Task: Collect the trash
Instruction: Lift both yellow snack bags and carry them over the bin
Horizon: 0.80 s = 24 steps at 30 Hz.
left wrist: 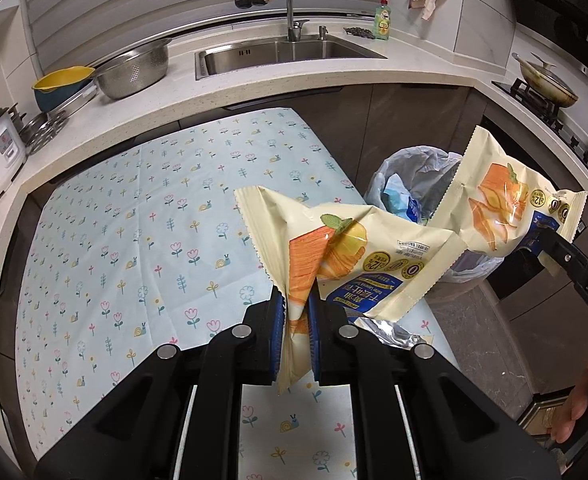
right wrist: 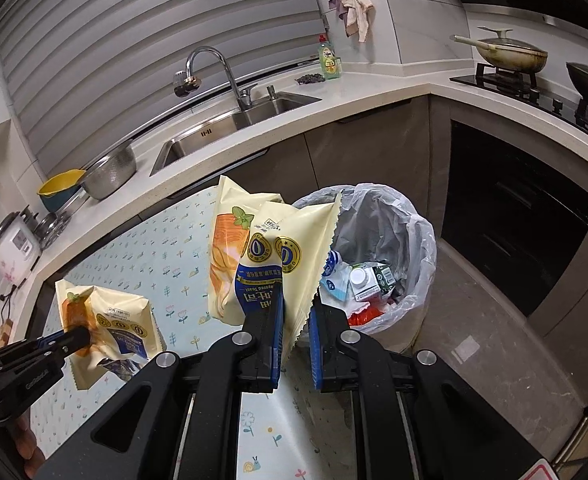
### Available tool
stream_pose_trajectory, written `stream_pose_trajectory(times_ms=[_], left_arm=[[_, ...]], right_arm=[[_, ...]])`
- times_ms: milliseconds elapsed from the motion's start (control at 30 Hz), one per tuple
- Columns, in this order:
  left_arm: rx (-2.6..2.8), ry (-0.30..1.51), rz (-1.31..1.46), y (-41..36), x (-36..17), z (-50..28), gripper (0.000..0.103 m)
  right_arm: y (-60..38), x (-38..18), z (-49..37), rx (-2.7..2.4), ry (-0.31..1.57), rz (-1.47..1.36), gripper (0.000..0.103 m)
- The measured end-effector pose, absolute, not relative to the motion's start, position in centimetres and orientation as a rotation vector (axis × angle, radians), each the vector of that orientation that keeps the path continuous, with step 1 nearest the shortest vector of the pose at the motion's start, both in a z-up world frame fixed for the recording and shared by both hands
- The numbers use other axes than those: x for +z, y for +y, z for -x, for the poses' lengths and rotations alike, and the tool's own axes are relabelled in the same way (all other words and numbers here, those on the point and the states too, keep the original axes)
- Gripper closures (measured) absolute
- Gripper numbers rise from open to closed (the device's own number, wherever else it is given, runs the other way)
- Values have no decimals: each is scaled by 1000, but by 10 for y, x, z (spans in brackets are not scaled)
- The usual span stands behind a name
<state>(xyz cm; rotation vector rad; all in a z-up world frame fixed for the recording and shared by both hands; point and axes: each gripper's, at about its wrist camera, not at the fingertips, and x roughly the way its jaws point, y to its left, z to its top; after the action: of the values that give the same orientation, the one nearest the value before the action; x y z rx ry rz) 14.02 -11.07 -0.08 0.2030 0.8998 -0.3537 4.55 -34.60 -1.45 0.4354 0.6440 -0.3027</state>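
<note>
Plastic-lined bin [right wrist: 410, 240], carton [right wrist: 368, 280], wrappers inside

Home kitchen, sink [left wrist: 278, 54], stove [right wrist: 534, 84], countertop [left wrist: 230, 88]

Two wrist fisheye views, both angled down over a patterned table toward a kitchen corner.

The left wrist camera sat behind the left gripper [left wrist: 296, 320], close above the flowered tablecloth [left wrist: 134, 216], and faced the sink [left wrist: 286, 50] straight ahead, with the lined trash bin [left wrist: 414, 176] off to its right. The right wrist camera rode behind the right gripper [right wrist: 296, 320] and faced further right, so the bin [right wrist: 394, 216] lay just ahead and near, the sink [right wrist: 234, 120] upper left. Both shared the tablecloth, sink, bin, stove pan [left wrist: 546, 80] [right wrist: 510, 56], and each showed the other gripper at its edge.
</note>
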Motion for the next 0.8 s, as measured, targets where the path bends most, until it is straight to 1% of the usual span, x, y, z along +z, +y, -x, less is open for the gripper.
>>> stream_pose_trajectory(times_ms=[333,600,800], left_arm=[[-386,902,-224,-142,-1,-139,92],[-426,889,-232,-182,1,-146,92],[-477,888,-241,-221,-4,-160,89]], right_arm=[[-381,-22,-28,-364,632,-481,92],[-411,-27,-26,-416,636,-500,91],[-432,-34,-35,-447,642,-511,90]])
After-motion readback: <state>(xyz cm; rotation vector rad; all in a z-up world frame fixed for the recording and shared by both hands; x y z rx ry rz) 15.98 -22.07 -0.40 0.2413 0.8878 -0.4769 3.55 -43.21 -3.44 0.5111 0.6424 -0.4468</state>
